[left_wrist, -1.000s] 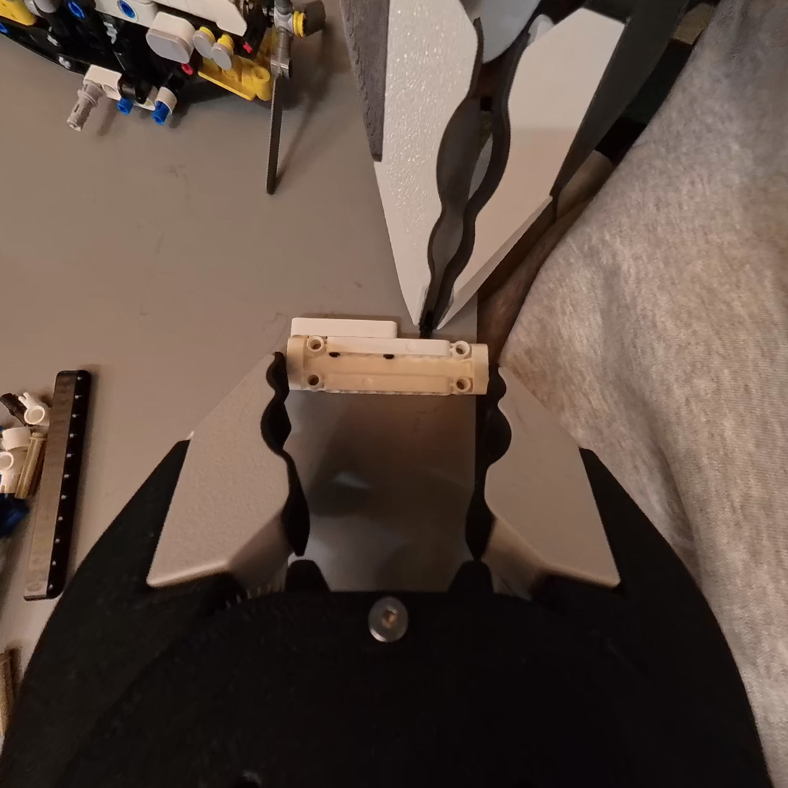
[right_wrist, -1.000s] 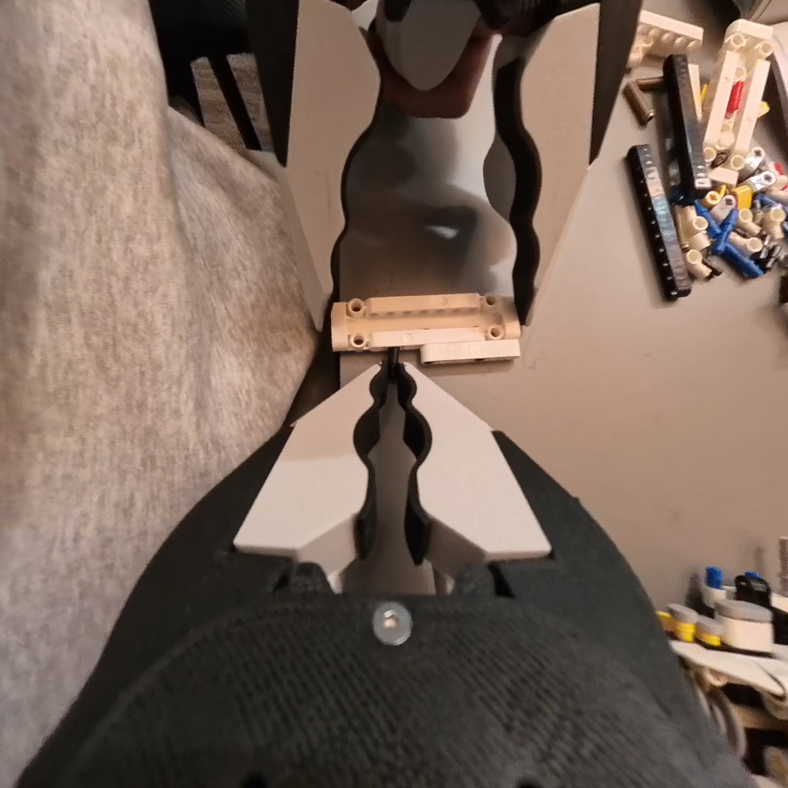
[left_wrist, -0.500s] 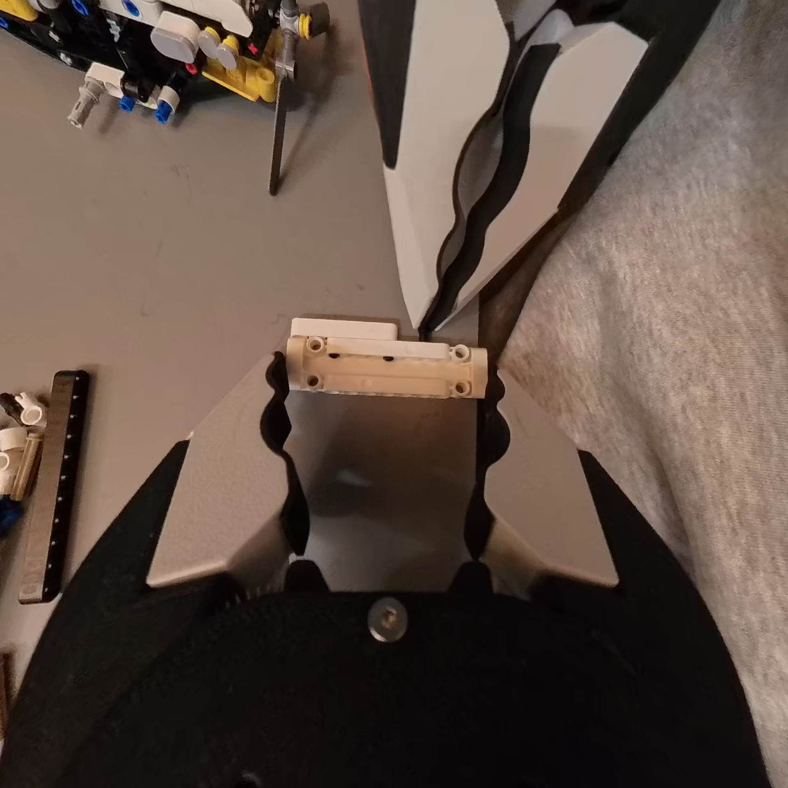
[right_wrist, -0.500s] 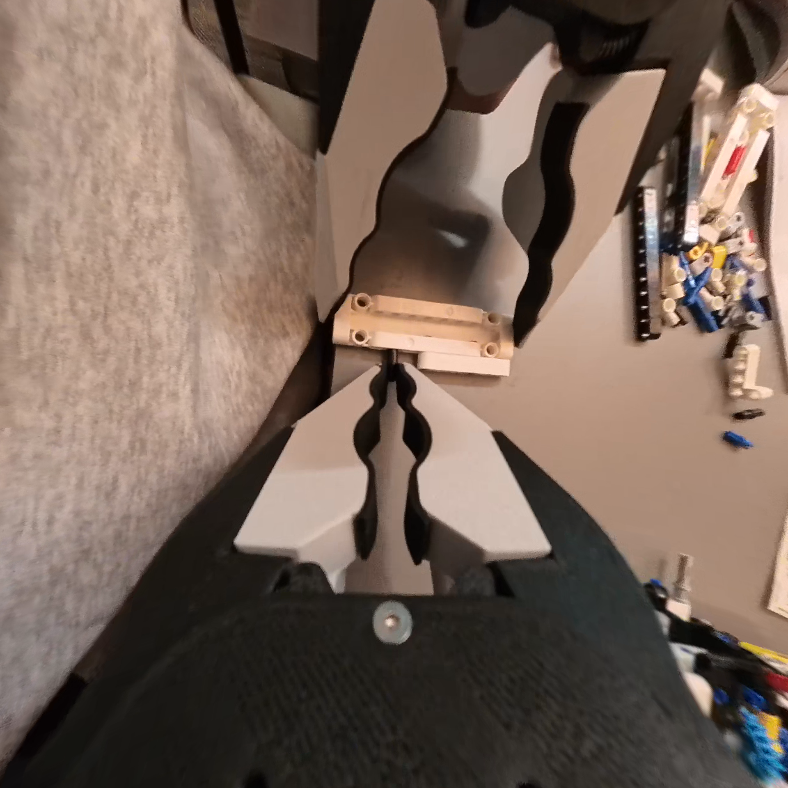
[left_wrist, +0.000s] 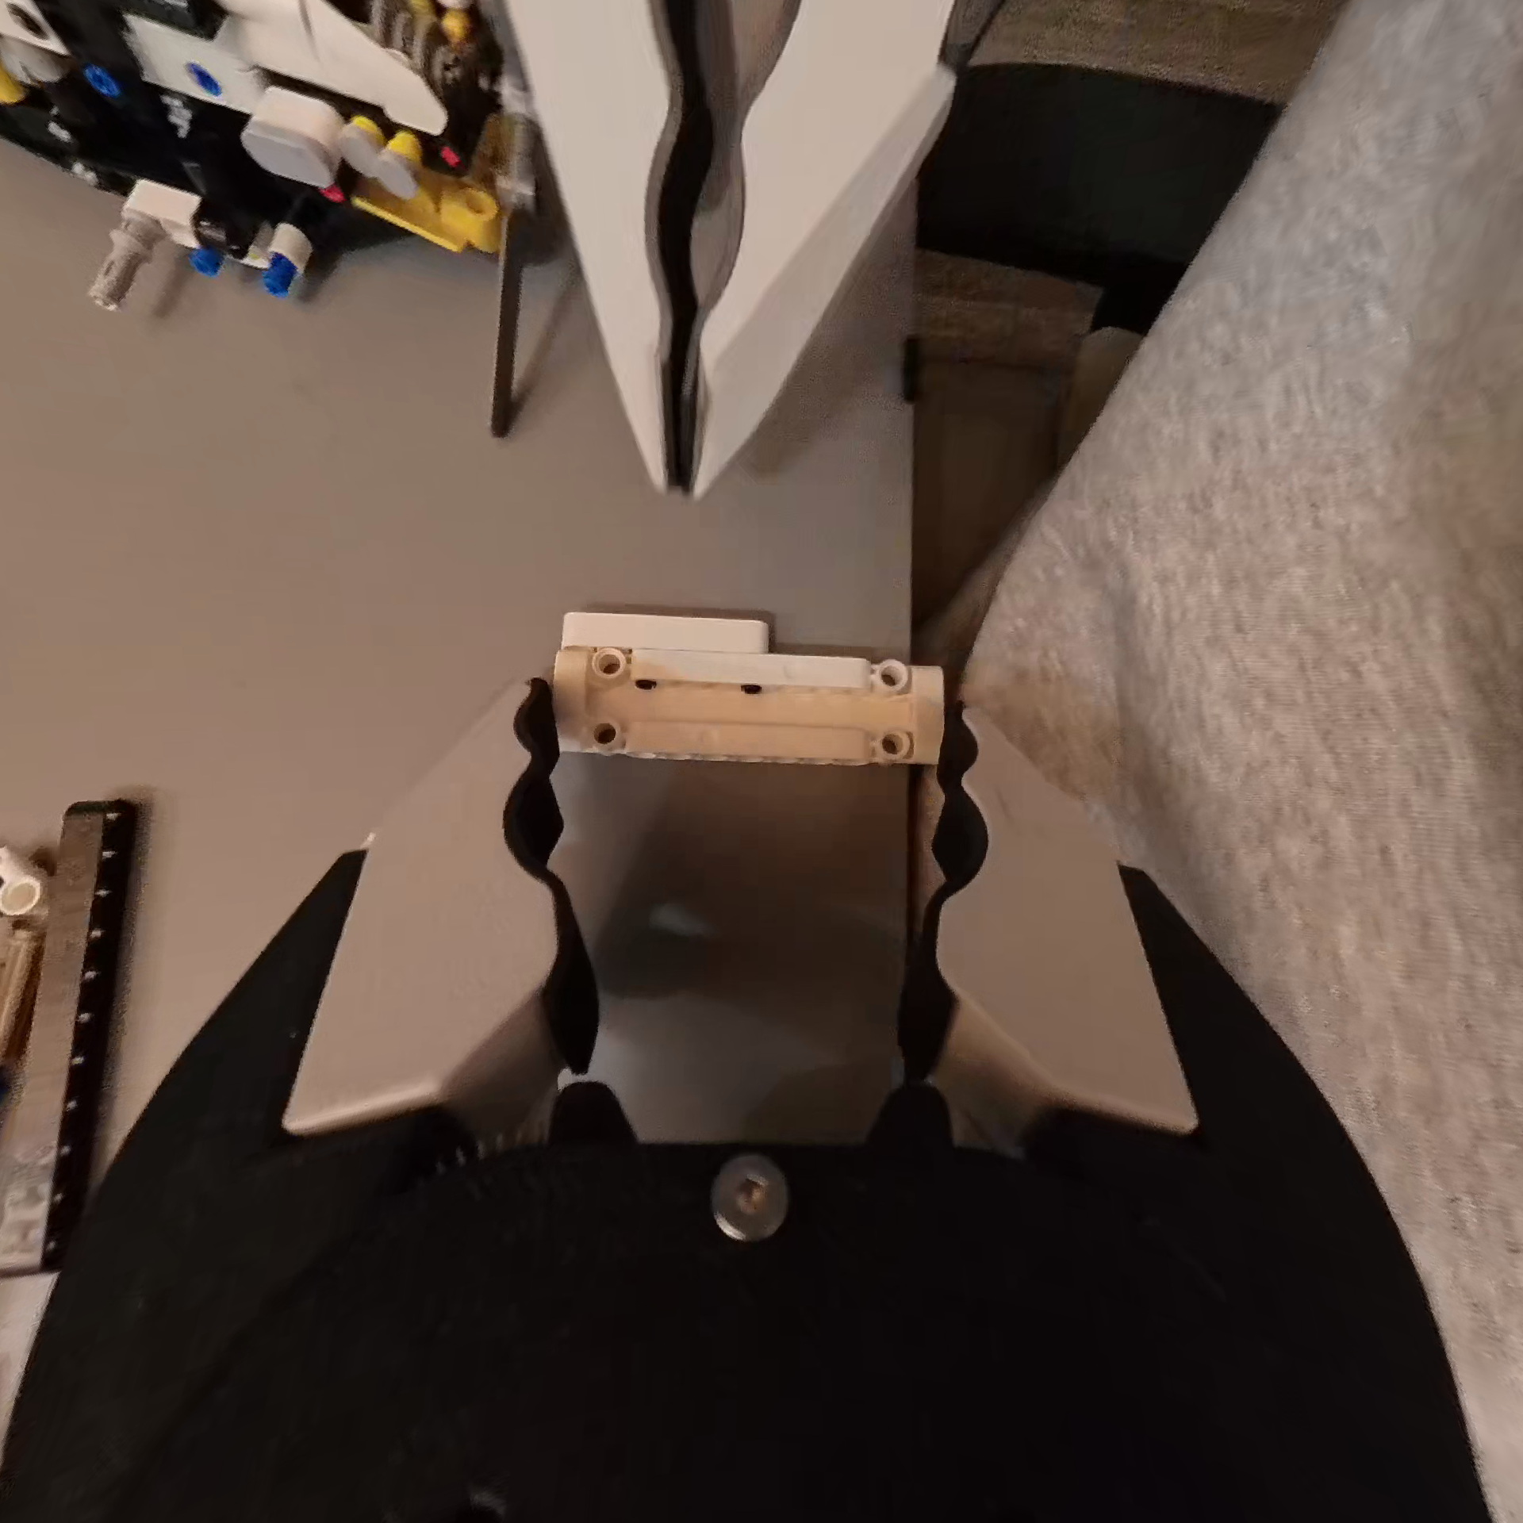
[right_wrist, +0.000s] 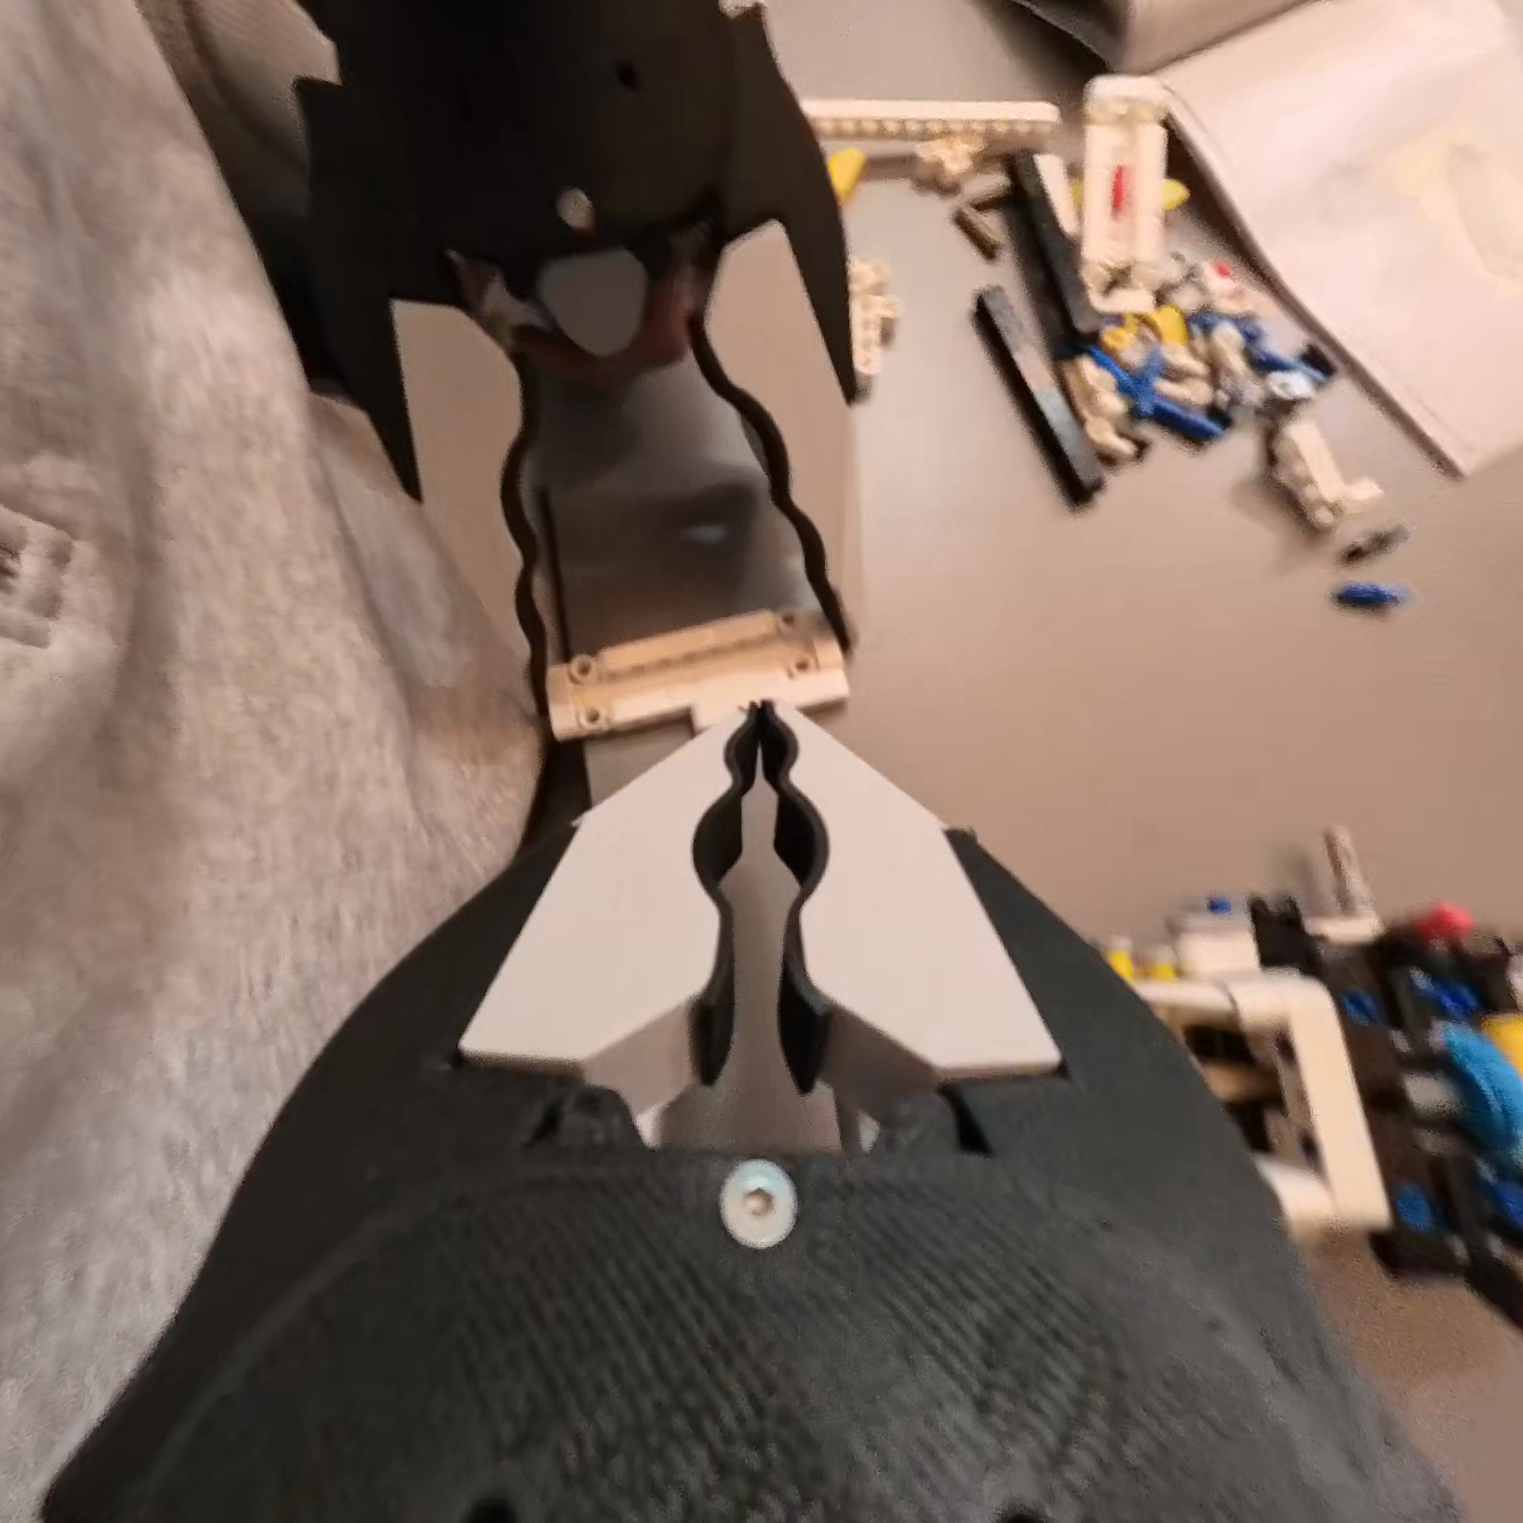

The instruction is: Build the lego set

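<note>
At the desk's edge, left gripper clamps the tan beam assembly; right gripper, jaws pressed together, has drawn back from it.

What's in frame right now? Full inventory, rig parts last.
tan beam block: 1, cream with white plate behind, clamped at its ends.
partly built model: 1, black, white, yellow, blue; far left of table.
black beam: 1, black, left table edge.
loose parts pile: many, blue, tan, black, yellow; far right.
table: 1, grey.
grey garment: 1, beside table.
left hand-held gripper: 1, shut on block.
right hand-held gripper: 1, shut, apart from block.
</note>
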A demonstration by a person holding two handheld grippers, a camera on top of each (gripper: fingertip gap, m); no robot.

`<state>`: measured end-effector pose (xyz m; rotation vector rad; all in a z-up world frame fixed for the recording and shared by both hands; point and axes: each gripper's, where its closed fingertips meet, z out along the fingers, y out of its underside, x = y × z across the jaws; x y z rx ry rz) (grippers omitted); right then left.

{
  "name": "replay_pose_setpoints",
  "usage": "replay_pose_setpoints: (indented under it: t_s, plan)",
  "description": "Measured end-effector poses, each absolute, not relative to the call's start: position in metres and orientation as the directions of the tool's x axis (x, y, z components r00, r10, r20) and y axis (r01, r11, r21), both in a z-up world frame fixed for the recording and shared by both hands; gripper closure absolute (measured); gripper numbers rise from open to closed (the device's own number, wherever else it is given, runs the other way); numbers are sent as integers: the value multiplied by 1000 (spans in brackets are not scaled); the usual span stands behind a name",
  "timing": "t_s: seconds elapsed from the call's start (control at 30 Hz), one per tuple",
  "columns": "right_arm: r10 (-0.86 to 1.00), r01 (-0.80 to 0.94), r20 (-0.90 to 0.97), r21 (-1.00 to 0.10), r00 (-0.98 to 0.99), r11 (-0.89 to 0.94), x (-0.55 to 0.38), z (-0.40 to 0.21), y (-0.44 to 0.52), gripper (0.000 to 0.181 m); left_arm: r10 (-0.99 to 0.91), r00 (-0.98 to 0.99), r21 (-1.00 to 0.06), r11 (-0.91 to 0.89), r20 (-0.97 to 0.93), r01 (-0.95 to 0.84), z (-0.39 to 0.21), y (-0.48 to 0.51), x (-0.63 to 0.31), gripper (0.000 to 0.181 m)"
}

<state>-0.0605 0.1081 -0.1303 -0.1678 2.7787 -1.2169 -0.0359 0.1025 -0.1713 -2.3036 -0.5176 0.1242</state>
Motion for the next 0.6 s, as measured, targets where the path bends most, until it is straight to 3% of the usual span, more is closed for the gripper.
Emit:
replay_pose_setpoints:
  t_s: [0.2, 0.37, 0.6]
  plan:
    - [-9, 58, -75, -831, -997, 553, -55, -118, 117, 181, 433, 897, -707, -608, 86, 361, -170, 99, -43, 88]
    - [194, 14, 112, -834, -975, 552, -89, -98, 166, 181, 442, 894, -705, -612, 70, 358, -171, 98, -45, 88]
    - [204, 122, -13, -839, -979, 530, -72, -95, 203, 180, 440, 895, -707, -611, 73, 358, -170, 98, -45, 88]
